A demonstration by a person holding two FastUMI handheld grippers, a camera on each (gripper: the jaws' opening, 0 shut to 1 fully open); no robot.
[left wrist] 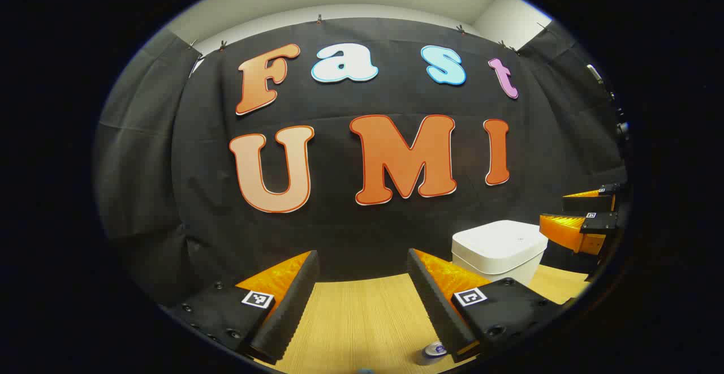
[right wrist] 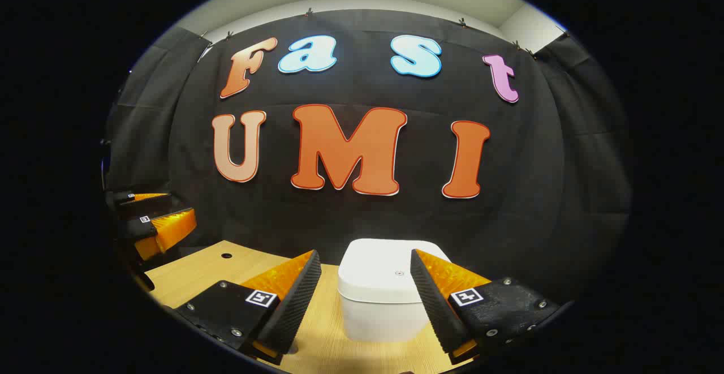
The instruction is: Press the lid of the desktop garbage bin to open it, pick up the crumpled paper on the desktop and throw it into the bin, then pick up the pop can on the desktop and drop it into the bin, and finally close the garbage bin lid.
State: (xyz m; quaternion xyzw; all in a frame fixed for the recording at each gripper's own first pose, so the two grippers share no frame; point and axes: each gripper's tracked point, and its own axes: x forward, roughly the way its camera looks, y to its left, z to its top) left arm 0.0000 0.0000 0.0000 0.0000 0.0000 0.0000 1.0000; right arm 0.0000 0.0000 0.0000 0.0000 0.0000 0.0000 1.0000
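In the left gripper view, the left tool [left wrist: 362,261] stands wide apart over the pale wooden tabletop [left wrist: 362,317], holding nothing. The silver top of the pop can [left wrist: 434,351] peeks out just beside its right finger. The white square plastic garbage bin [left wrist: 499,249], lid closed, sits farther right.

In the right gripper view, the right tool [right wrist: 365,261] gapes wide with the bin [right wrist: 384,289] between its fingers, untouched. The left tool [right wrist: 161,221] hovers far left.
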